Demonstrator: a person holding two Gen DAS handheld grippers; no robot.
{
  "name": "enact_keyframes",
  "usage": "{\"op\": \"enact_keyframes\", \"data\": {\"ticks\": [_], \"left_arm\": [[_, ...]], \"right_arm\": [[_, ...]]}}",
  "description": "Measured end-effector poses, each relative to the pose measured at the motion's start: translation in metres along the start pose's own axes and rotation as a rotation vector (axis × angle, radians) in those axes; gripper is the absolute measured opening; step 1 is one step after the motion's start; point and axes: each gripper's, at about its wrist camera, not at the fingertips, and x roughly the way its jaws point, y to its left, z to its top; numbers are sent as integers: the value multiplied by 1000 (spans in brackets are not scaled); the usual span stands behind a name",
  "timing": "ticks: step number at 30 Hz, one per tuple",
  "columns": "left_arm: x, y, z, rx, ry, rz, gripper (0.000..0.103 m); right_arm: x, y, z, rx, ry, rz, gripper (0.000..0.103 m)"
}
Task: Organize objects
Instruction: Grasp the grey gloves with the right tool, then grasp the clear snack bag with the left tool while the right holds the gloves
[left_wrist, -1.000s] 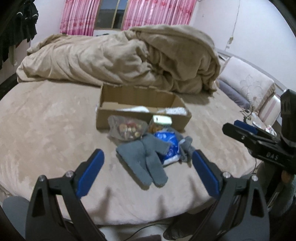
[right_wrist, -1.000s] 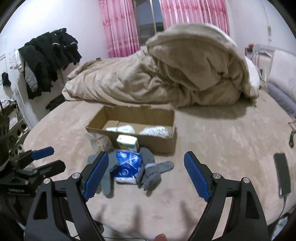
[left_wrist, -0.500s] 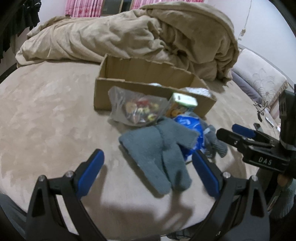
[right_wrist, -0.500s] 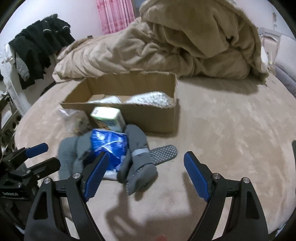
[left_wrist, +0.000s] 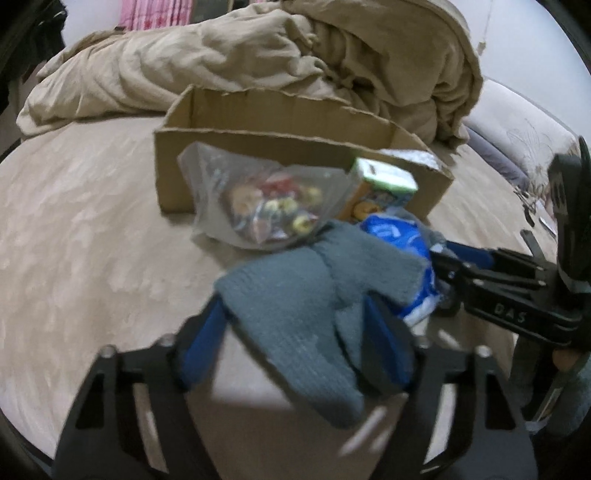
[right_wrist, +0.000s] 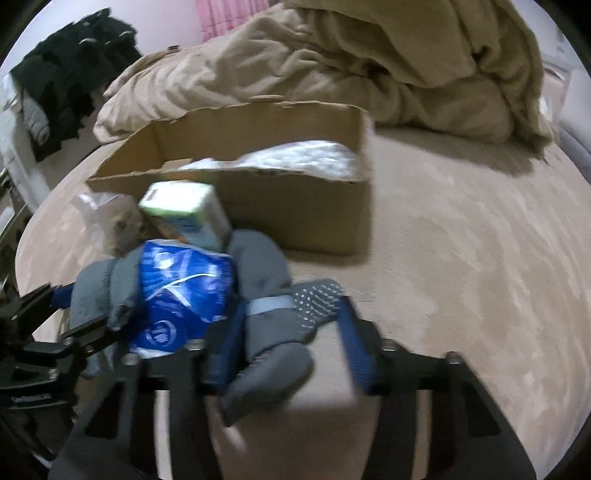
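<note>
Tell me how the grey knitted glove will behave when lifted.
The grey knitted glove looks soft, so it will probably droop from the left tool. It overlaps the blue packet, which may shift. Likely light, unlikely to slip off.

Both views are dim and evenly lit, with a cool indoor cast. Motion blur smears the grey gloves (left_wrist: 295, 314) and the socks (right_wrist: 266, 332) nearest the lens. The cardboard box (left_wrist: 258, 147) behind them reads a little sharper. Soft shadows fall on the bed (right_wrist: 461, 229) beside the box. Fisheye bending darkens every corner.
</note>
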Motion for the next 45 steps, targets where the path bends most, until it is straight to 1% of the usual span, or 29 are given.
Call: {"op": "enact_keyframes", "data": {"ticks": [1, 3, 5, 9, 11, 17, 19, 22, 24, 30, 36, 38, 41, 43, 44, 45], "left_arm": [[-2, -2, 0, 6, -3, -8, 58], [-7, -5, -1, 20, -15, 4, 52], [-13, -6, 0, 19, -25, 4, 44], [-28, -7, 1, 12, -44, -4, 38], [-36, -7, 1, 6, -48, -9, 32], [-62, -9, 2, 5, -85, -14, 30], [-59, -9, 2, 9, -71, -7, 30], [-60, -8, 0, 1, -69, -31, 29], [-65, -10, 0, 9, -81, -42, 28], [-87, -8, 9, -11, -119, -61, 25], [-127, -12, 26, 5, -186, -83, 23], [-140, -13, 32, 11, -213, -87, 20], [-163, -15, 44, 32, -269, -90, 20], [-171, -16, 51, 49, -302, -80, 20], [-172, -16, 54, 60, -314, -69, 17], [-169, -16, 57, 72, -321, -54, 17]], "right_arm": [[0, 2, -1, -8, -1, 6, 33], [-3, 4, -3, -22, -3, 1, 32], [-8, 4, -4, -20, -8, -3, 31], [-24, 0, -4, -1, -36, -9, 31], [-32, 0, -4, 6, -50, -15, 31], [-68, 2, 0, 14, -112, -17, 31], [-79, 4, 0, 11, -134, -16, 31], [-92, 6, 2, 7, -157, -15, 31], [-101, 7, 4, 5, -174, -15, 31], [-125, 12, 11, -5, -226, -8, 31], [-151, 23, 18, -28, -275, 8, 31], [-161, 29, 20, -40, -298, 19, 31], [-175, 36, 27, -62, -337, 34, 31], [-181, 40, 33, -75, -357, 43, 31], [-182, 42, 36, -80, -361, 47, 31], [-180, 44, 39, -82, -364, 50, 31]]}}
